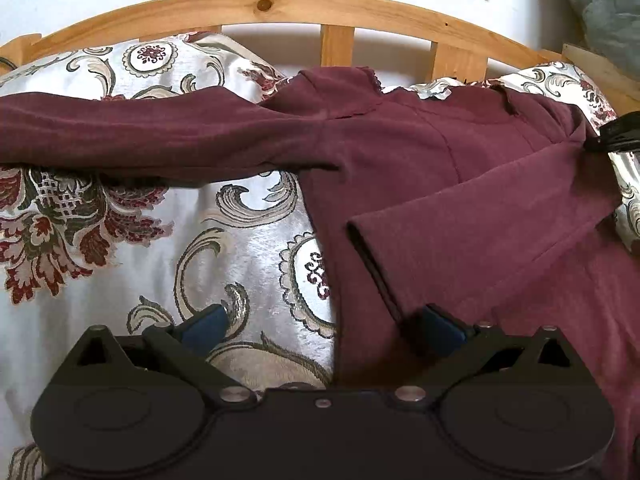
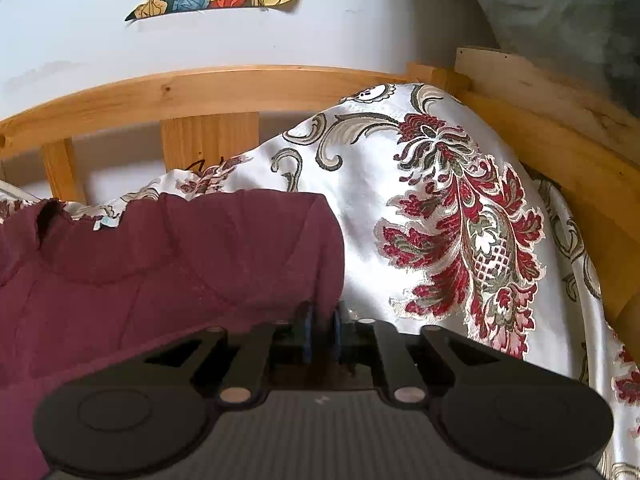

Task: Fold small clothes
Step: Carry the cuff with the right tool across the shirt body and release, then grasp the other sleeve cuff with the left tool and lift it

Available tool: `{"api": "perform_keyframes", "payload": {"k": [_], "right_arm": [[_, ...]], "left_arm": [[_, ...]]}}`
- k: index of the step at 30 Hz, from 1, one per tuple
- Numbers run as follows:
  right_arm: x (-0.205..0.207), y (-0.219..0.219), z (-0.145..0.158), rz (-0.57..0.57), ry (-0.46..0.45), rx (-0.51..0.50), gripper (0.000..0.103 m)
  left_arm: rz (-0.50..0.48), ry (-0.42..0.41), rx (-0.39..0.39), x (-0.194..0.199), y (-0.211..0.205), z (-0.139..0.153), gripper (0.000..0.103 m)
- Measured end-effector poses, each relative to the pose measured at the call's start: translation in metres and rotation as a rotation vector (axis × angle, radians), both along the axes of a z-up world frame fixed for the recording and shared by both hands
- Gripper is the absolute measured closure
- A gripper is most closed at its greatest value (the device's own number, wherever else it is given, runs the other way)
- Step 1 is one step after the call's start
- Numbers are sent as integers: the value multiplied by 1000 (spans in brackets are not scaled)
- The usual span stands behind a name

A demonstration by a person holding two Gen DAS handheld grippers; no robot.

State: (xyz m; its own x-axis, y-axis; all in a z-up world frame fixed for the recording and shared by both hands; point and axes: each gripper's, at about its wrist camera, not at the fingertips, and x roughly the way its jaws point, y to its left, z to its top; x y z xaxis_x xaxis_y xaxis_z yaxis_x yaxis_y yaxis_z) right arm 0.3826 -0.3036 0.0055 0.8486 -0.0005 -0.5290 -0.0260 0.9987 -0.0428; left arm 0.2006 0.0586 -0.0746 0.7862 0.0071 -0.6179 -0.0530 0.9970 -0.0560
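Observation:
A maroon long-sleeved top (image 1: 460,184) lies spread on a patterned satin bedspread (image 1: 248,240). Its left sleeve (image 1: 120,136) stretches out to the left. Its right sleeve (image 1: 480,240) is folded across the body, cuff toward the middle. My left gripper (image 1: 324,320) is open, low over the top's left edge, one finger above the bedspread and one above the cloth. My right gripper (image 2: 322,316) is shut on the top's right shoulder edge (image 2: 320,256); it also shows in the left wrist view (image 1: 618,132) at the far right.
A wooden slatted bed frame (image 1: 280,8) runs along the far side, with a white wall behind it. A wooden side rail (image 2: 560,152) borders the bed on the right. A grey-green cushion (image 2: 560,8) sits at the upper right.

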Motion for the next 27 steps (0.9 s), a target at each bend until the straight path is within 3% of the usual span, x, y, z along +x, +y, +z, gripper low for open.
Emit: {"api": "perform_keyframes", "payload": {"k": [2, 3, 4, 6, 11, 15, 19, 22, 24, 27], "right_arm": [[-7, 2, 2, 9, -10, -8, 66], [-13, 2, 3, 22, -19, -7, 52], [-19, 3, 4, 31, -26, -5, 46], [-33, 4, 6, 55, -33, 6, 43], [-77, 14, 9, 160, -60, 69, 19], [-117, 32, 11, 282, -99, 115, 2], [-158, 47, 11, 397, -108, 176, 0], [-183, 56, 6, 448, -104, 206, 0], [-199, 62, 2, 470, -105, 216, 0], [-223, 68, -3, 501, -104, 225, 0]], "left_arm": [[10, -5, -18, -1, 3, 3, 1], [24, -11, -22, -2, 4, 5, 1], [44, -19, -20, -4, 6, 7, 1], [84, -44, -13, -7, 8, 13, 1], [201, -166, -54, -21, 20, 32, 1], [313, -221, 6, -30, 37, 54, 1], [468, -266, 4, -57, 75, 85, 1], [572, -310, -50, -84, 115, 100, 1], [638, -295, -81, -94, 145, 110, 1], [725, -293, -215, -100, 192, 117, 1]]}}
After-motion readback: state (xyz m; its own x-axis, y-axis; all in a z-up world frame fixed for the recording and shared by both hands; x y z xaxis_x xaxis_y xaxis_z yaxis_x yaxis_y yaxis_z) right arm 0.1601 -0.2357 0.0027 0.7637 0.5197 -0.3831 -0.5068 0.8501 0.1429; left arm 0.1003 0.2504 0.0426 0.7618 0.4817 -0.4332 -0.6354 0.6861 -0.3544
